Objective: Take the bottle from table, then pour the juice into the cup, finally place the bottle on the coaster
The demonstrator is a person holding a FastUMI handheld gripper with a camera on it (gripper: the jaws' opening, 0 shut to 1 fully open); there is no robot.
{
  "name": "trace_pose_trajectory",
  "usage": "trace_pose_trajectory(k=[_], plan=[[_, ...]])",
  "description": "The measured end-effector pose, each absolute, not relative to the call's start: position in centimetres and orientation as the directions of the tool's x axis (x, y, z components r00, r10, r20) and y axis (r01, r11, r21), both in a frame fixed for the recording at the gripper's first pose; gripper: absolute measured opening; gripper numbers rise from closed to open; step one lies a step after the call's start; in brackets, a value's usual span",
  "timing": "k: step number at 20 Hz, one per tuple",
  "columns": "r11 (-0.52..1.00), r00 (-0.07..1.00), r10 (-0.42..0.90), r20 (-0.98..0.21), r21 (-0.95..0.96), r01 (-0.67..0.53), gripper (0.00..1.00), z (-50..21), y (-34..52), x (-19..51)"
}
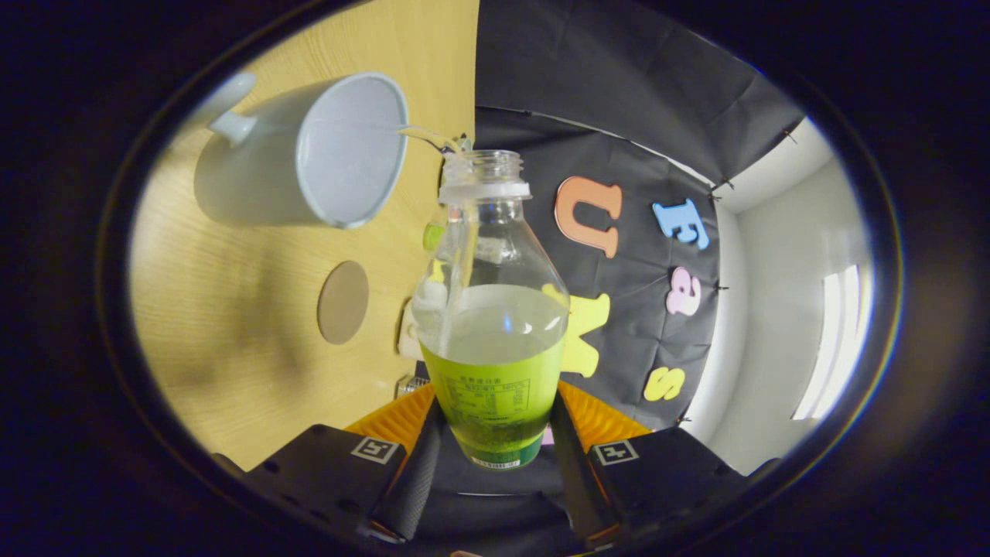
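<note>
My gripper (493,422) is shut on a clear plastic bottle (491,309) with a green label, both fingers pressing on its lower body. The bottle is uncapped and tilted toward a white cup (309,155) that stands on the wooden table (232,309). A thin stream of liquid runs from the bottle's mouth (481,166) toward the cup's rim. Greenish juice fills about the lower half of the bottle. A round brown coaster (343,302) lies on the table, between the cup and my fingers.
The whole view is rolled sideways with the tilt. The table's edge runs right behind the bottle, with the black cloth wall (619,116) beyond it. A white wall and a bright window (839,340) stand past the cloth.
</note>
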State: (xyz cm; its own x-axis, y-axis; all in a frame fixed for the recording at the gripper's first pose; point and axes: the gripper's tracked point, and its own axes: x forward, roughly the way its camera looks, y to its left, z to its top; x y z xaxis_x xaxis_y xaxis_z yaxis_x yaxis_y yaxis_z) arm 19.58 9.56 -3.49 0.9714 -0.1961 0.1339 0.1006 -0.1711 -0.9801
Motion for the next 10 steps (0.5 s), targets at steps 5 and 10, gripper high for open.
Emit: trace_pose_trajectory(k=[5, 10], plan=[[-0.19, 0.969, -0.2, 0.145, -0.976, 0.107, 0.77, -2.7, 9.3, 19.6], [-0.207, 0.966, -0.201, 0.16, -0.971, 0.118, 0.77, -1.9, 8.9, 19.3]])
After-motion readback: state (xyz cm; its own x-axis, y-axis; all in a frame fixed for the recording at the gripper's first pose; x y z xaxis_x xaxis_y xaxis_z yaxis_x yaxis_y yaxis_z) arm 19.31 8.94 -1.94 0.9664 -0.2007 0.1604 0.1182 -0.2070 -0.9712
